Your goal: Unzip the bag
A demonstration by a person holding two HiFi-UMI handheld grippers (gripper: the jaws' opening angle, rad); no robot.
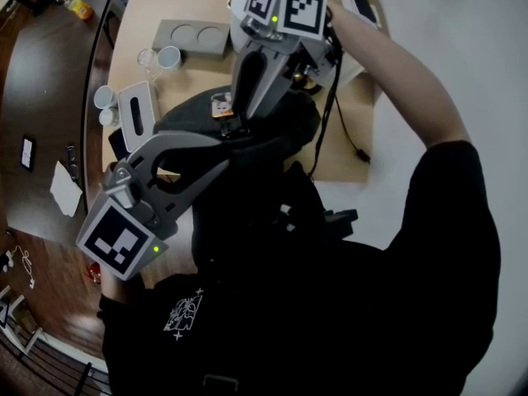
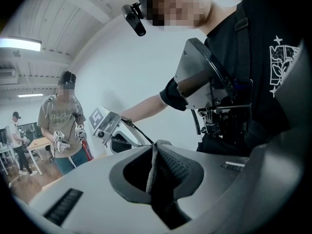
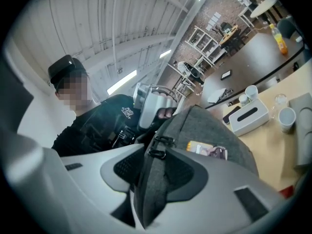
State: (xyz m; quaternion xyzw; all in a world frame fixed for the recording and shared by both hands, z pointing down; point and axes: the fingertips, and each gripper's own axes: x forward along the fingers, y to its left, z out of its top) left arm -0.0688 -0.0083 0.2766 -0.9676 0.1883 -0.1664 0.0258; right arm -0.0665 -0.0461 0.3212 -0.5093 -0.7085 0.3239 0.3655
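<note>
Pinched from two sides: a dark grey bag (image 3: 214, 130), slumped over the near edge of a pale wooden desk (image 1: 165, 2) and up against a black shirt (image 1: 330, 320). Clenched with the left tool (image 2: 155, 155) on a thin upright edge of the bag's dark fabric, pads pressed flat against it. Clenched likewise with the right tool (image 3: 152, 160) on a thick fold of the grey cloth, right at a seam. Just past the right tool's tips, two small dark metal loops (image 3: 161, 145) on that seam. A little further on and to the right, a yellow and pink tag (image 3: 207, 150) lying flat on the bag's top. From overhead, both tools' tips close together on the bag's upper edge, the left tool reaching in from the lower left, the right tool from above, each with a marker cube at its rear. Beyond the bag from the right tool: a white tissue box (image 3: 248, 113), a white cup (image 3: 286, 117) just beside it, and a clear glass (image 3: 280, 100). Further back on the desk, a grey tray (image 1: 194, 38) with two round hollows. To the right of the right tool, a black cable (image 1: 351, 143) trailing across the desk. Far past the left tool's tips, another person (image 2: 61, 121) standing.
</note>
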